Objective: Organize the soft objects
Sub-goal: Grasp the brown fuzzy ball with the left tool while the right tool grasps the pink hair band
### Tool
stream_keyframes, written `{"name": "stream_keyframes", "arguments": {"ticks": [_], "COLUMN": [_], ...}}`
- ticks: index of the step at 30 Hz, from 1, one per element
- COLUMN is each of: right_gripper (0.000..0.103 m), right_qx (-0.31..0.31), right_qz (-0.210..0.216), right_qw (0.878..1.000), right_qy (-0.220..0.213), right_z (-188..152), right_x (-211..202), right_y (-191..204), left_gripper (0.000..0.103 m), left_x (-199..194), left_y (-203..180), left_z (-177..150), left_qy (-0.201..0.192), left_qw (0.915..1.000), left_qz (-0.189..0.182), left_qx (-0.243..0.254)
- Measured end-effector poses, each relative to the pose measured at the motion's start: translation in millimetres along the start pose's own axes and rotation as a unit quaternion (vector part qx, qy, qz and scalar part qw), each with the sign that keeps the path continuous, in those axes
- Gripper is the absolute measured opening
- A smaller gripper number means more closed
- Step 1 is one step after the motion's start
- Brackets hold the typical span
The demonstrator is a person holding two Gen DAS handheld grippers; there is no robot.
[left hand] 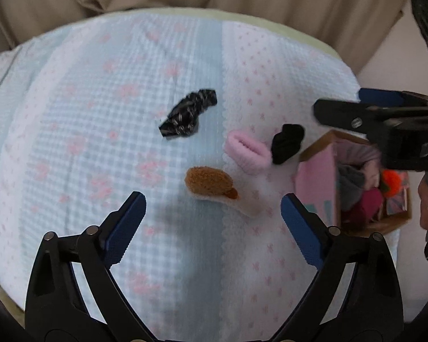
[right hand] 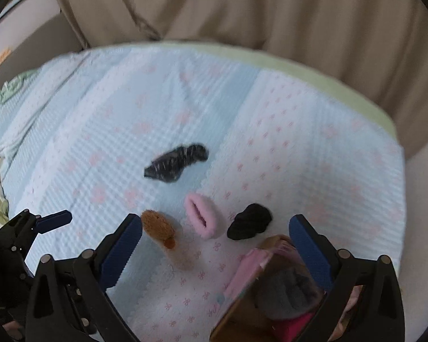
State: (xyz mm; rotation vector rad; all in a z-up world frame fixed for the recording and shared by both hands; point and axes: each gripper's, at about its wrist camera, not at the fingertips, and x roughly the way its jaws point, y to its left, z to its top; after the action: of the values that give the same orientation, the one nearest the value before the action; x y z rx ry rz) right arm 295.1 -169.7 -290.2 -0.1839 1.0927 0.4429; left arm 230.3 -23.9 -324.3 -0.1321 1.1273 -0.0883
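Four socks lie loose on the quilt [left hand: 100, 131] beside the box [left hand: 314, 179]: a black sock [left hand: 286, 142] nearest it, then pink [left hand: 246, 151], brown [left hand: 209, 183], and a speckled one [left hand: 189, 114] farthest. The left gripper [left hand: 214, 213] hangs jaws apart just short of the brown sock, and the right gripper [right hand: 215, 230] (also wide, empty) tilts down over the box's corner. The box's contents are blurred and partly hidden.

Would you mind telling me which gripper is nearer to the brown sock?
Left. The left gripper hangs open just short of the brown sock; the right gripper is open off to the side, over the box.
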Motion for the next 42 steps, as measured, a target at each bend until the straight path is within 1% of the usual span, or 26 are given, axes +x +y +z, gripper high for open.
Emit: {"name": "stream_keyframes", "arguments": {"ticks": [1, 2, 7, 10, 15, 17, 18, 19, 20, 21, 22, 24, 25, 31, 34, 39, 42], "right_gripper": [0.096, 0.095, 0.094, 0.087, 0.083, 0.074, 0.072, 0.068, 0.061, 0.058, 0.052, 0.043, 0.034, 0.03, 0.029, 0.029, 0.029], "right_qx": [-0.006, -0.015, -0.037, -0.058, -0.095, -0.098, -0.098, -0.098, -0.096, -0.094, -0.091, -0.087, -0.085, -0.063, -0.059, -0.055, -0.049], "right_qz": [0.002, 0.003, 0.015, 0.022, 0.023, 0.032, 0.033, 0.036, 0.042, 0.046, 0.051, 0.054, 0.055, 0.054, 0.053, 0.046, 0.039], "right_qw": [1.0, 1.0, 0.998, 0.995, 0.988, 0.985, 0.984, 0.983, 0.982, 0.981, 0.98, 0.979, 0.979, 0.983, 0.984, 0.988, 0.991], "right_qy": [0.01, 0.022, 0.055, 0.082, 0.122, 0.139, 0.146, 0.151, 0.158, 0.163, 0.169, 0.174, 0.175, 0.165, 0.157, 0.136, 0.121], "right_z": [1, 1, 2, 3, 0, -2, -3, -4, -5, -7, -8, -10, -12, -15, -16, -15, -13], "right_x": [12, 28, 76, 106, 147, 160, 164, 168, 173, 176, 179, 183, 184, 182, 176, 154, 134], "right_y": [0, 1, 1, 3, 11, 12, 12, 13, 13, 14, 14, 16, 17, 11, 10, 9, 15], "left_gripper": [0.095, 0.095, 0.095, 0.095, 0.09, 0.079, 0.076, 0.069, 0.069, 0.068, 0.066, 0.062, 0.061, 0.056, 0.054, 0.053, 0.053], "left_x": [13, 22, 78, 107, 140, 150, 154, 159, 165, 170, 173, 174, 175, 171, 165, 146, 130], "left_y": [1, 1, -2, -2, 3, 4, 4, 4, 2, 1, -1, -4, -5, -4, -5, -3, 0], "left_z": [-1, -1, -1, -4, -8, -8, -8, -8, -9, -9, -10, -11, -11, -9, -8, -3, 1], "left_qy": [0.003, 0.004, 0.019, 0.035, 0.054, 0.057, 0.059, 0.061, 0.067, 0.071, 0.072, 0.064, 0.063, 0.059, 0.051, 0.034, 0.021], "left_qw": [1.0, 1.0, 0.9996, 0.9991, 0.9977, 0.9975, 0.9973, 0.997, 0.9964, 0.9958, 0.9954, 0.9952, 0.9951, 0.996, 0.9965, 0.997, 0.9973], "left_qz": [-0.001, -0.001, 0.01, 0.01, 0.016, 0.01, 0.007, 0.004, -0.005, -0.013, -0.012, -0.01, -0.01, -0.013, -0.011, -0.009, -0.01], "left_qx": [-0.004, -0.005, 0.016, 0.022, 0.038, 0.041, 0.044, 0.048, 0.053, 0.056, 0.062, 0.074, 0.075, 0.066, 0.066, 0.068, 0.069]}}
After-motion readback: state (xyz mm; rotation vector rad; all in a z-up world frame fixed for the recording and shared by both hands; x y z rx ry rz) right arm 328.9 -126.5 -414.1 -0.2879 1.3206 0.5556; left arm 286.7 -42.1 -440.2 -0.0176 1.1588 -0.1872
